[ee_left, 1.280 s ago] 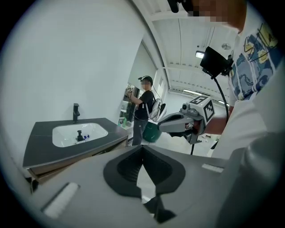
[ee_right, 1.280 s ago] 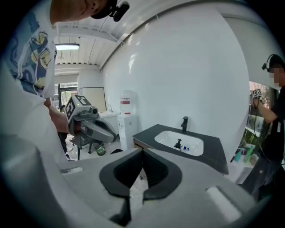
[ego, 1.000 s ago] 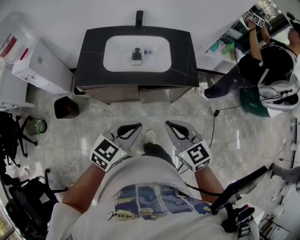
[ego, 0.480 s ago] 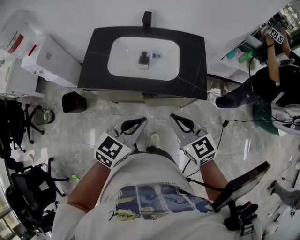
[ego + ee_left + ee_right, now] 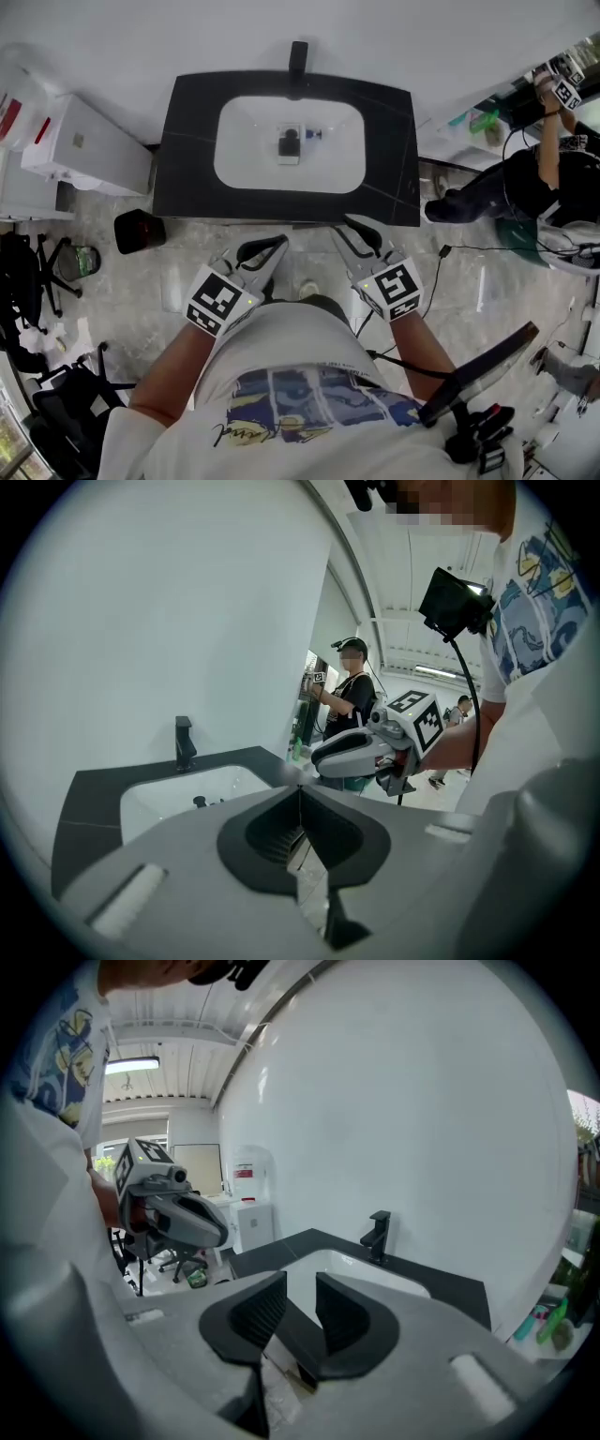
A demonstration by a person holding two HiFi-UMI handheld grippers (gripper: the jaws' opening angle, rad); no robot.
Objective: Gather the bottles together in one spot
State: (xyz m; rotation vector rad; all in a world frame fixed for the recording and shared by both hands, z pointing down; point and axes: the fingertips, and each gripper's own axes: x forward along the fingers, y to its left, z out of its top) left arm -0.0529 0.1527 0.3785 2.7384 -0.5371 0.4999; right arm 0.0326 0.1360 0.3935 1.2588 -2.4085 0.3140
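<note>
A white sink (image 5: 248, 159) is set in a black counter (image 5: 187, 169) with a black faucet (image 5: 298, 54) at its back. In the basin lie a dark-capped bottle (image 5: 289, 143) and a small bluish item (image 5: 312, 134). My left gripper (image 5: 280, 243) hovers at the counter's front edge, shut and empty; its jaws meet in the left gripper view (image 5: 300, 789). My right gripper (image 5: 350, 226) is beside it over the same edge. Its jaws have just been opening and stand slightly apart with nothing between them (image 5: 301, 1288). Both grippers are well short of the bottle.
White boxes (image 5: 84, 141) and a black bin (image 5: 138, 231) stand left of the counter. Another person (image 5: 525, 178) works at the right by a shelf with green bottles (image 5: 483, 120). Office chairs (image 5: 37, 272) crowd the left floor.
Both grippers have moved forward from over the floor to the counter's front edge. The right gripper's jaws have parted a little; the left ones stay together.
</note>
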